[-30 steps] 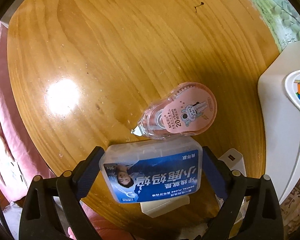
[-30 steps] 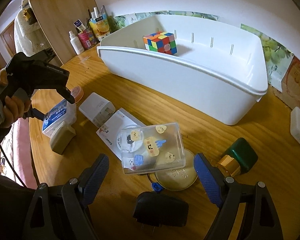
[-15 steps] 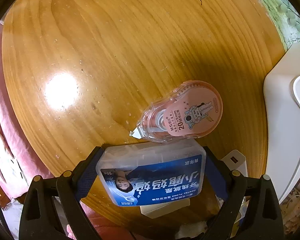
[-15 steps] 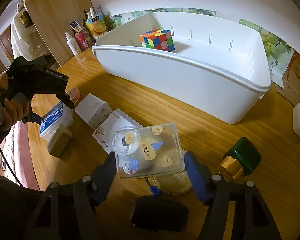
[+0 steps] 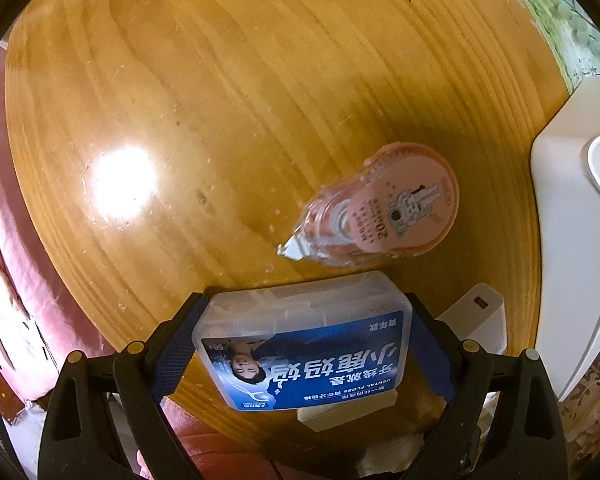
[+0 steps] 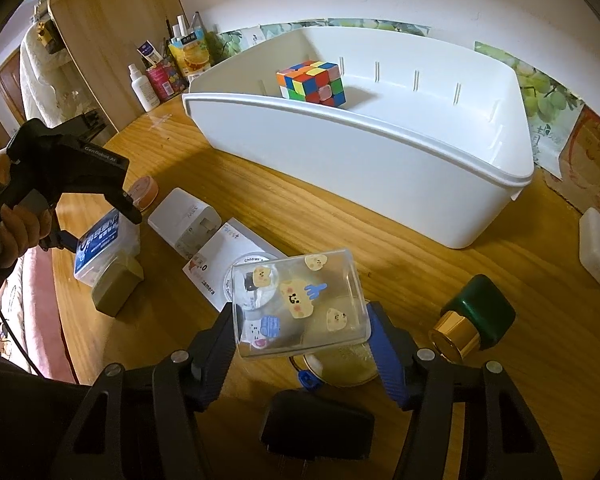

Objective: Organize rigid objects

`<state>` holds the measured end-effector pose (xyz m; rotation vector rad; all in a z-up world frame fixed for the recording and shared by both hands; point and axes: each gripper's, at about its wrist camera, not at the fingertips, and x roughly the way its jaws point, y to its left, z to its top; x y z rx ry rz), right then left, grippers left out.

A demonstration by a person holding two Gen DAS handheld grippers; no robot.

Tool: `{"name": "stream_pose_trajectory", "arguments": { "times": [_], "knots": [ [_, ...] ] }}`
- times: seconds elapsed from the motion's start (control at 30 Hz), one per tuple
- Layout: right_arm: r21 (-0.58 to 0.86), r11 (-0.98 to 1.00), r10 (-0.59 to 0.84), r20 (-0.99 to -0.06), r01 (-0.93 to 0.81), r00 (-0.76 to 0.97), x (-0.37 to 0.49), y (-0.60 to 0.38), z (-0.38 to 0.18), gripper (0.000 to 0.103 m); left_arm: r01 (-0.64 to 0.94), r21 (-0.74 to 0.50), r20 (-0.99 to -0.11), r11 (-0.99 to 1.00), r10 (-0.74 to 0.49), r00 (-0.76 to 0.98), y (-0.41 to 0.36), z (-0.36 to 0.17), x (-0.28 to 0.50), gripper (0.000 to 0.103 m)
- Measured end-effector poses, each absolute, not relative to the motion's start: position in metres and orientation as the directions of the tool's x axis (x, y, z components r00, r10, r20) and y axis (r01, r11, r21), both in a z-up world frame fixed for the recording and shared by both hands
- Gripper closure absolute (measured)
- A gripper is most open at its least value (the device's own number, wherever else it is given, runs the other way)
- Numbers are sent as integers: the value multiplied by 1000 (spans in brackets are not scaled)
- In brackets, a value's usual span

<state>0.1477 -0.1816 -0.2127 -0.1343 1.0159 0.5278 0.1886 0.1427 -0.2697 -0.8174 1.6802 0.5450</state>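
My left gripper [image 5: 300, 332] is shut on a clear dental floss box with a blue label [image 5: 304, 344], lifted a little off the wooden table [image 5: 220, 120]. The same box shows in the right wrist view [image 6: 100, 240] under the left gripper [image 6: 96, 224]. My right gripper [image 6: 302, 332] is shut on a clear plastic box with cartoon stickers [image 6: 300, 300], held above the table. A white bin [image 6: 380, 152] with a colour cube [image 6: 312, 82] inside stands behind.
A pink correction tape [image 5: 384, 208] lies just beyond the floss box. A white charger [image 6: 184, 222], a white card box [image 6: 224, 264], a tan block [image 6: 114, 288], a gold lid [image 6: 340, 364], a black adapter [image 6: 316, 428] and a green-capped bottle [image 6: 472, 320] lie around.
My right gripper closed on the sticker box and raised it. My left gripper closed on the floss box and lifted it slightly.
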Motion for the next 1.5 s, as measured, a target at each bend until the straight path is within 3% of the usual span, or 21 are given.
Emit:
{"name": "stream_pose_trajectory", "arguments": {
  "times": [0.57, 1.1, 1.5],
  "knots": [
    [110, 859, 365, -816, -500, 447, 132, -175, -196, 40, -709, -78, -982, 701, -176, -66, 151, -229, 155, 8],
    [42, 847, 384, -737, -529, 557, 99, -174, -151, 40, -602, -101, -992, 792, -37, 118, 125, -133, 141, 8],
    [25, 842, 426, -645, -539, 635, 87, -177, -116, 40, -494, -50, -952, 868, 107, 285, 98, -59, 129, 8]
  ]
}}
